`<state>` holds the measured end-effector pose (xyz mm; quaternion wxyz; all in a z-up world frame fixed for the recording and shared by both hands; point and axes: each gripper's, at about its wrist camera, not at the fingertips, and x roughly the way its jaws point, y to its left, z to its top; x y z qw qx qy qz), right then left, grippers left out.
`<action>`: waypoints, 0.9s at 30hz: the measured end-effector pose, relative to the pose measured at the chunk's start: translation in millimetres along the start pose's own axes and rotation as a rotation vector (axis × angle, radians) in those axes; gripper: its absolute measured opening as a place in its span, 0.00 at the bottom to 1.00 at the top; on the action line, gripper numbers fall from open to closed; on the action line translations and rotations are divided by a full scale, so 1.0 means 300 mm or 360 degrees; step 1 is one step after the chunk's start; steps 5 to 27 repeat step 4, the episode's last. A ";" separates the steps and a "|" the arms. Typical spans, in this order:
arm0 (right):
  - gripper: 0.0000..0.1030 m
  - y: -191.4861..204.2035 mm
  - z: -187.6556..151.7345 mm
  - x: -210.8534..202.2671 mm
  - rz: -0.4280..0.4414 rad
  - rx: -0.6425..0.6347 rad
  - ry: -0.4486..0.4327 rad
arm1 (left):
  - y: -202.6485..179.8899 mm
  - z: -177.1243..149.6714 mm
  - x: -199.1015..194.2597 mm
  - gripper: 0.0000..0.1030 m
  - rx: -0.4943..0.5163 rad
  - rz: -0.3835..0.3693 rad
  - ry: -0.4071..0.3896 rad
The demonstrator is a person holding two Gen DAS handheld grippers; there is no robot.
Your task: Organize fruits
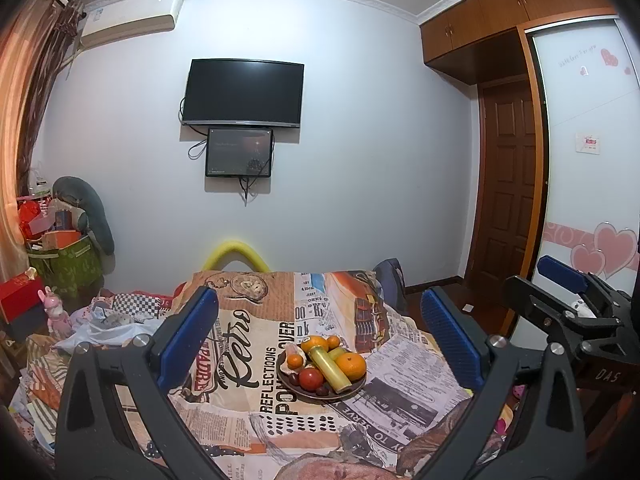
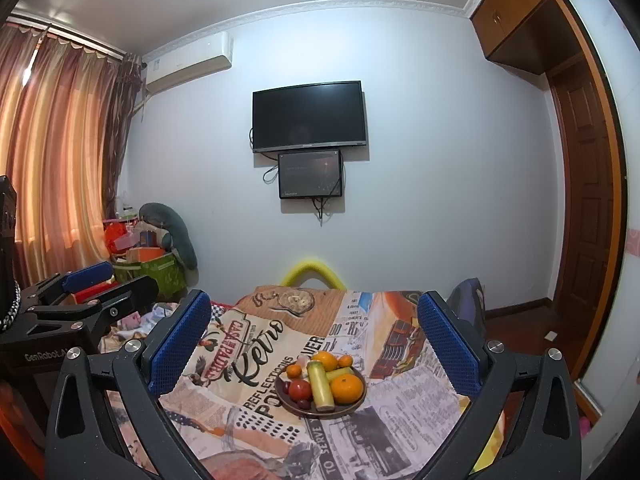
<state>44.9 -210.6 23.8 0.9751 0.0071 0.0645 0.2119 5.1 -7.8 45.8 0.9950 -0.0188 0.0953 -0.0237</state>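
A brown plate (image 1: 352, 391) (image 2: 352, 407) piled with fruit sits on a table under a newspaper-print cloth (image 1: 248, 360) (image 2: 408, 396). It holds several oranges (image 1: 351, 365) (image 2: 346, 389), a red tomato (image 1: 311, 378) (image 2: 300, 389), a yellow-green cylinder-shaped fruit (image 1: 330, 369) (image 2: 320, 385) and dark grapes (image 1: 322, 391). My left gripper (image 1: 320, 336) is open and empty, held above and short of the plate. My right gripper (image 2: 314, 340) is also open and empty, likewise short of the plate. The right gripper also shows at the right of the left wrist view (image 1: 568, 292), and the left gripper at the left of the right wrist view (image 2: 100, 280).
A white wall with a TV (image 1: 242, 94) (image 2: 309, 116) stands behind the table. Boxes and a green bag (image 1: 66, 260) (image 2: 152, 266) clutter the left corner. A wooden door (image 1: 508, 192) and wardrobe are to the right. A yellow foam loop (image 1: 236, 254) and a chair back (image 1: 390, 280) border the table's far edge.
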 end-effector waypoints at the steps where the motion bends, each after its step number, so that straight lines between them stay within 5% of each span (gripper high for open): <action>1: 1.00 -0.001 0.000 0.002 0.0000 0.0002 0.0002 | -0.001 -0.001 0.002 1.00 0.0000 -0.0003 0.0002; 27: 1.00 -0.003 -0.004 0.005 -0.0002 0.0006 0.0009 | 0.000 -0.003 0.010 1.00 0.0000 -0.0008 0.0012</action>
